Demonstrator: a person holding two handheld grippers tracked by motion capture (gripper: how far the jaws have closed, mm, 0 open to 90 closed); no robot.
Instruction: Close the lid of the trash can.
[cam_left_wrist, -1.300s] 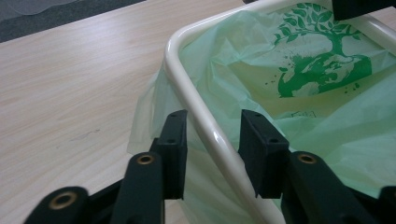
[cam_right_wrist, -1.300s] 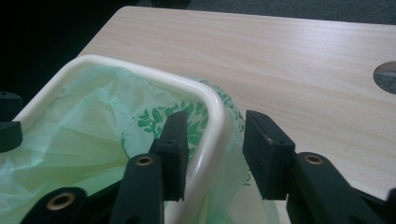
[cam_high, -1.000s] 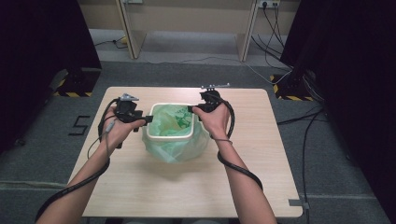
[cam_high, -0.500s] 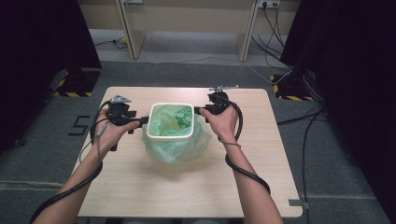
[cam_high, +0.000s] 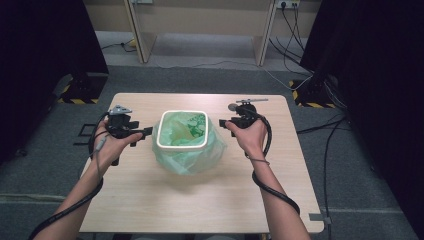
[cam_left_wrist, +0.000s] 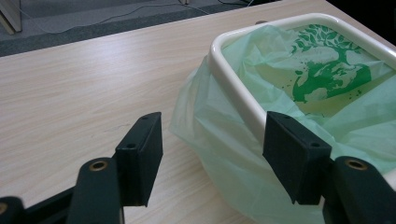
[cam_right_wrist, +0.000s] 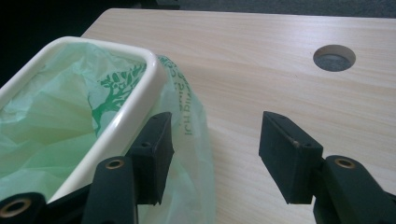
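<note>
Both grippers, left (cam_high: 148, 132) and right (cam_high: 221, 123), have moved apart from the bin (cam_high: 182, 130) at the table (cam_high: 200, 210) centre; jaws have just been opening and stand wide, empty. Green bag (cam_high: 187, 159) seems fitted.

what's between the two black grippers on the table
In the high view, the white bin lined with a green plastic bag sits between the left gripper and right gripper.

Left gripper (cam_left_wrist: 212, 158) jaws apart, just opened wider, nothing clamped; green bag (cam_left_wrist: 224, 140) and white bin rim (cam_left_wrist: 233, 88) lie between them on table (cam_left_wrist: 93, 84).
</note>
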